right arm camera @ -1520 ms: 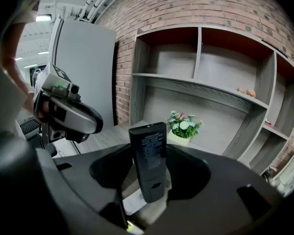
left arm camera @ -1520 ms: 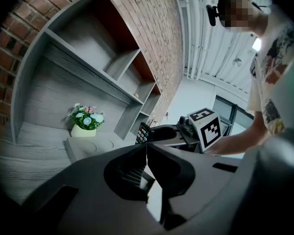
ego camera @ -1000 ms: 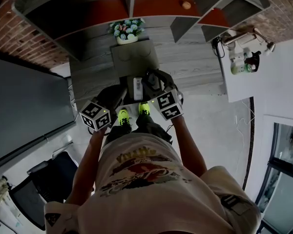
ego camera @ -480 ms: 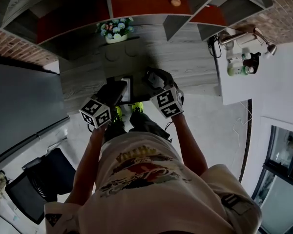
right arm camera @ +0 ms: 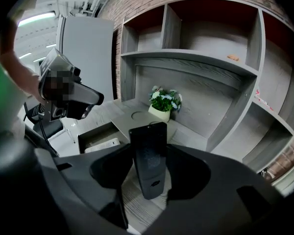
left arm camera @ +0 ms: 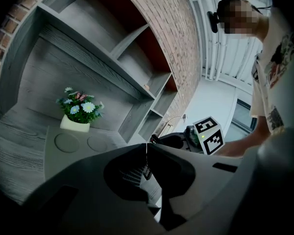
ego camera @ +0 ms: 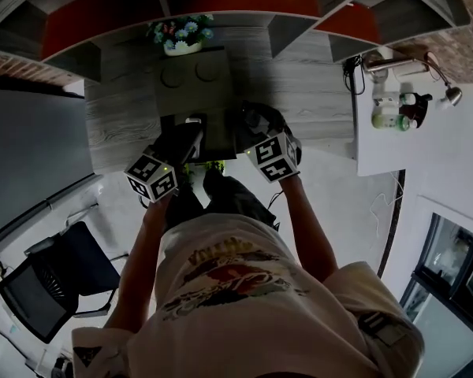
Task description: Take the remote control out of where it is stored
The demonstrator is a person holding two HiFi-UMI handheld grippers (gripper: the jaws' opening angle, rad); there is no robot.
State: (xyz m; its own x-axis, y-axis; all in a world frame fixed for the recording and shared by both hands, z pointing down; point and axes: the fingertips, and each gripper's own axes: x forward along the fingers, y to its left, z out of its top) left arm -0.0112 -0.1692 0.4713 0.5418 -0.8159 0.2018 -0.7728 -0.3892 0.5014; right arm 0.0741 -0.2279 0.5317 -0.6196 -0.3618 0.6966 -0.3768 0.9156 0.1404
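A black remote control (right arm camera: pixel 147 138) stands upright between the jaws of my right gripper (right arm camera: pixel 149 154), which is shut on it above the grey desk (right arm camera: pixel 137 202). In the head view this gripper (ego camera: pixel 251 129) hangs over the desk's front edge, at the right of an open drawer (right arm camera: pixel 95 132). A white flat thing (right arm camera: pixel 104 144) lies in that drawer. My left gripper (left arm camera: pixel 147 148) has its jaw tips touching and nothing pinched; it sits at the drawer front (ego camera: pixel 191 138). Below its tips a white thing with dark keys (left arm camera: pixel 143 174) shows.
A potted flower (ego camera: pixel 176 36) stands at the back of the desk, before a grey raised slab with two circles (ego camera: pixel 193 77). Shelves (right arm camera: pixel 196 58) rise behind. A white side table with a lamp and bottles (ego camera: pixel 394 109) is on the right, an office chair (ego camera: pixel 55 278) at left.
The head view has shifted. The white thing in the drawer, plainly seen before, is now mostly covered by my left gripper. Both grippers stay at the drawer front.
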